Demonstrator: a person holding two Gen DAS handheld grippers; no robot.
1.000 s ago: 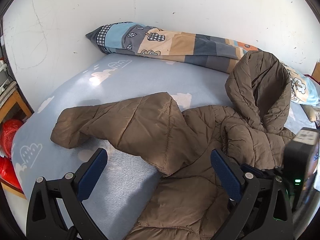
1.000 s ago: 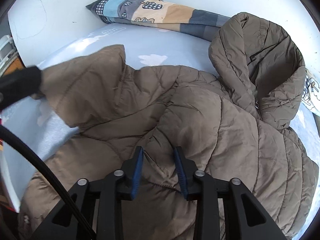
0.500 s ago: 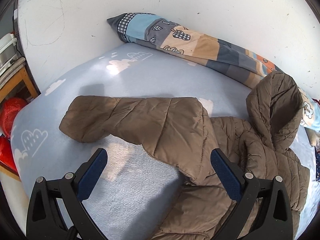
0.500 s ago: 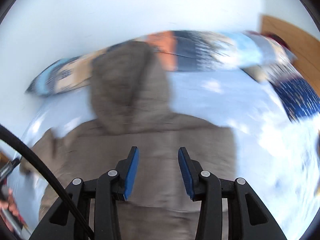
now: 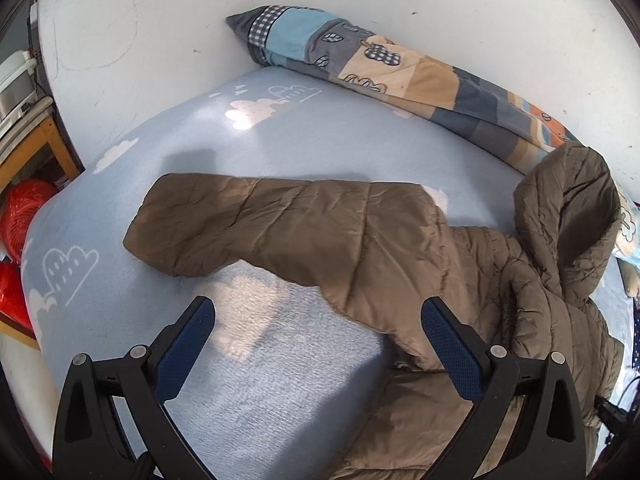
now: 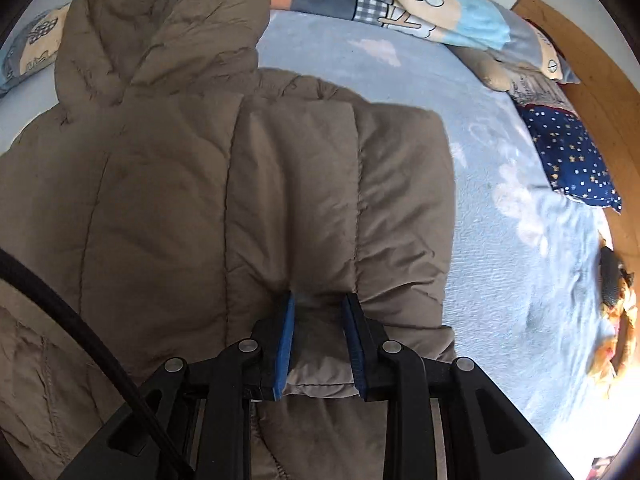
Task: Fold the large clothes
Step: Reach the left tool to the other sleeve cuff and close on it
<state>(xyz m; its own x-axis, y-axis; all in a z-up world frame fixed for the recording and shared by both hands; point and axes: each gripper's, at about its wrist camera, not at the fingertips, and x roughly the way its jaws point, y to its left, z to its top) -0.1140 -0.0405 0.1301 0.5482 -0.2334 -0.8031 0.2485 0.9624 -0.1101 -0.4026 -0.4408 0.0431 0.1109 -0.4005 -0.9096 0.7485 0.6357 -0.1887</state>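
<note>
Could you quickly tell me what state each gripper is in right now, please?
Left gripper: open, holding nothing, above the blue bedsheet.
Right gripper: shut on the cuff of the brown puffer jacket's sleeve.

Bright daylight, glare blowing out the right wrist view's lower right; sharp focus, fisheye-bent edges.

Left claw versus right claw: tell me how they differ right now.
The left claw is spread wide and holds nothing, while the right claw is closed on a fold of the brown jacket. The left claw hangs over bare blue bedsheet; the right claw sits on the jacket. Both have blue pads.
</note>
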